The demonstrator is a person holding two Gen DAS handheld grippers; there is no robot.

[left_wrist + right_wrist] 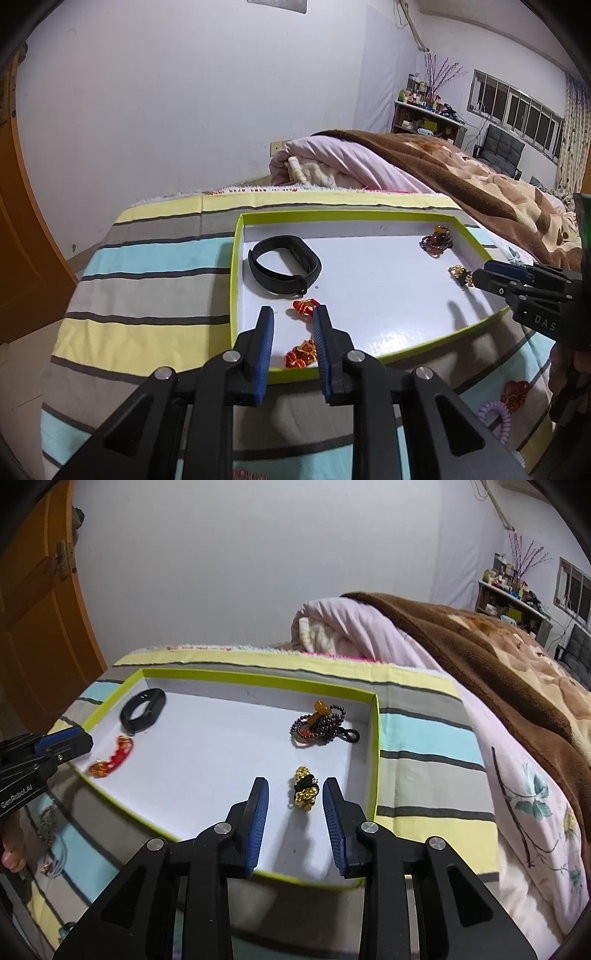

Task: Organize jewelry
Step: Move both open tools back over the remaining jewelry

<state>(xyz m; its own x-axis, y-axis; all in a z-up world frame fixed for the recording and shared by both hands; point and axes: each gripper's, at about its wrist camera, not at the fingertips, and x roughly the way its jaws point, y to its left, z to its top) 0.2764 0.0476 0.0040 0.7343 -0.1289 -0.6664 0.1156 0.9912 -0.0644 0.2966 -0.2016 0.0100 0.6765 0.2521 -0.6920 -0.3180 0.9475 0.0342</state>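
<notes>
A white tray with a lime-green rim (235, 280) (373, 760) lies on a striped cloth. In the left wrist view my left gripper (293, 315) stands open over the tray's near edge. A red and orange bead bracelet (302, 354) (114, 757) lies on the tray floor between its blue pads, untouched. In the right wrist view my right gripper (296, 786) is open around a gold bead bracelet on a black cord (304, 794) (460, 273), which rests on the tray. A black wristband (284, 266) (142, 709) and a dark bead bracelet with an amber bead (436, 240) (321, 723) also lie in the tray.
The striped cloth (147, 280) covers the end of a bed with a pink quilt (369, 635) and a brown blanket (480, 646). On the cloth outside the tray lie a purple coil hair tie (495, 413) and a red bead piece (515, 393). A wooden door (33, 627) stands at the left.
</notes>
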